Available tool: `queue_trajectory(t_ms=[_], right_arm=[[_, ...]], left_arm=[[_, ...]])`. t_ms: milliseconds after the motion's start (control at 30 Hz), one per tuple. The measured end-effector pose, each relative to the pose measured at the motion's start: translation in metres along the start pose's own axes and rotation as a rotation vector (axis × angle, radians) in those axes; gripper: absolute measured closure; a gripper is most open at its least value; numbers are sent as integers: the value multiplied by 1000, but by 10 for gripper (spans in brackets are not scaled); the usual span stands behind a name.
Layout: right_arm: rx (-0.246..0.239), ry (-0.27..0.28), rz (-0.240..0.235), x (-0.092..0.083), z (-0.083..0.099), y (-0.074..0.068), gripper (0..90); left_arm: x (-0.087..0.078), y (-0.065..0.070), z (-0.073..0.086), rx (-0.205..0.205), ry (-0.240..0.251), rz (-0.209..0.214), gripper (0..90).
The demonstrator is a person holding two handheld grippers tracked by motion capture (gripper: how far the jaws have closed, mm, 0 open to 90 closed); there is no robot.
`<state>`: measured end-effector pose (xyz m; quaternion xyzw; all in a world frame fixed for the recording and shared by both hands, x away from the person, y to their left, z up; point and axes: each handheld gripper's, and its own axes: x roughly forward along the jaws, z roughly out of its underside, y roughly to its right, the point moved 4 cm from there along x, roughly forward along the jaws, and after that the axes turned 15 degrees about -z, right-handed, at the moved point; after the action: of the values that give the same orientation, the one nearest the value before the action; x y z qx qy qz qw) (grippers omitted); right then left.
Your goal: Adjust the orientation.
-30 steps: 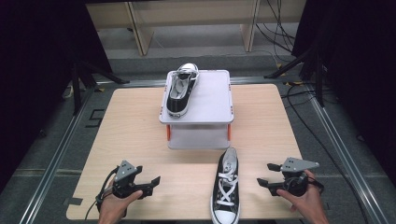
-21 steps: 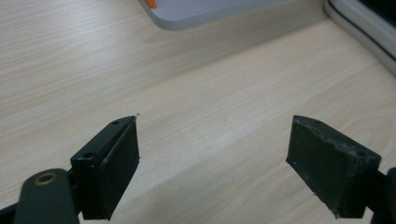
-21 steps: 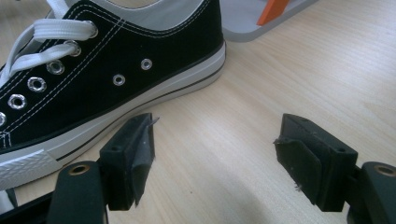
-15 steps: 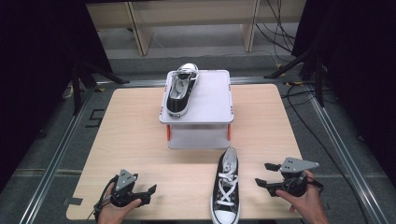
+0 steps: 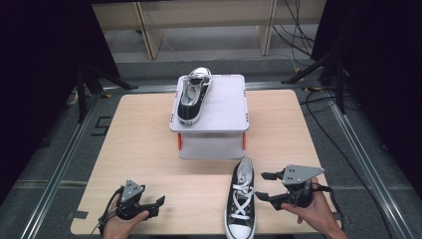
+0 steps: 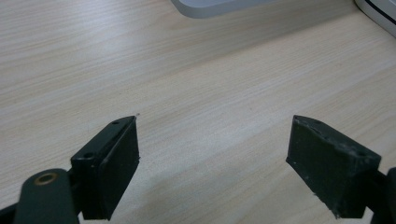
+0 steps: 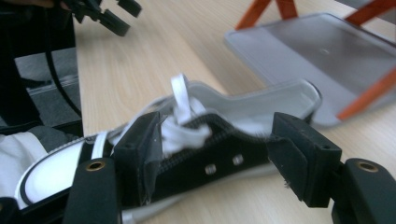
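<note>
Shoes sit in two places: one black-and-white sneaker (image 5: 192,96) lies on the left half of the grey two-tier stand (image 5: 224,107) at the far middle of the wooden table (image 5: 144,144), its toe pointing away, while the right half of that top tray is bare. The lower tray (image 7: 322,60) of the stand, seen between orange legs in the right gripper view, holds nothing. A second sneaker (image 5: 241,199) lies flat on the table just in front of the stand, toe toward the near edge, laces up.

At the near right, the right gripper (image 5: 266,186) is held level in the person's hand, pointing left at the side of the near sneaker (image 7: 196,149). Its jaws have just been closing but stand released, the shoe's laced middle seen between them without either pad pressing on it. At the near left, the left gripper (image 5: 160,203) rests low over the table, well apart from both shoes, aimed right; its jaws (image 6: 215,158) are spread wide over bare wood, grasping nothing.
</note>
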<state>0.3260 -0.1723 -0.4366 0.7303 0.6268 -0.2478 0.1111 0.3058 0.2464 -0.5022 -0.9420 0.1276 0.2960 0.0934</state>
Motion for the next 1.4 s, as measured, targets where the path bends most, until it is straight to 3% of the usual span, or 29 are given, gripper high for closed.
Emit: queue_trajectory(t_ms=[67, 233, 300, 333, 500, 667, 700, 767, 867, 900, 967, 1100, 1267, 1367, 1400], right_arm=[[-29, -9, -18, 7, -7, 3, 350], [-21, -53, -77, 27, -15, 11, 337], [-5, -70, -98, 35, -13, 13, 321], [1, -111, -112, 41, -9, 14, 309], [-7, -135, -117, 41, -6, 15, 312], [-16, -128, -99, 33, -4, 7, 325], [-19, -130, -96, 31, -3, 5, 325], [-50, -182, -75, 28, 0, 2, 325], [-58, -197, -54, 24, 7, -3, 317], [-56, -201, -53, 21, 9, -3, 325], [-50, -200, -53, 16, 14, -5, 379], [-45, -203, -69, 6, 20, -12, 449], [-22, -182, -58, 3, 22, -10, 640], [-30, -195, -35, 9, 20, -1, 716], [-41, -216, -35, 13, 20, 1, 743]], left_arm=[[1, -2, 0, 33, 0, -2, 160], [-1, 2, 2, -18, -20, 1, 160], [-1, 2, 2, -9, -24, -3, 160], [-1, 1, 2, 2, -29, -7, 160], [-1, 1, 2, -5, -33, -8, 160], [0, 0, 1, 16, -5, 3, 160], [0, 1, 1, 3, -12, 0, 160], [0, -3, 2, 47, -29, -10, 160], [0, 0, 1, 14, -16, -5, 160], [0, 0, 1, 23, -14, -4, 160], [-1, 1, 2, -2, -27, -10, 161], [0, 1, 2, 1, -29, -10, 161], [0, 3, 2, -10, -31, -9, 161], [1, -1, 2, 42, -32, -10, 161], [1, 0, 2, 28, -33, -11, 161]])
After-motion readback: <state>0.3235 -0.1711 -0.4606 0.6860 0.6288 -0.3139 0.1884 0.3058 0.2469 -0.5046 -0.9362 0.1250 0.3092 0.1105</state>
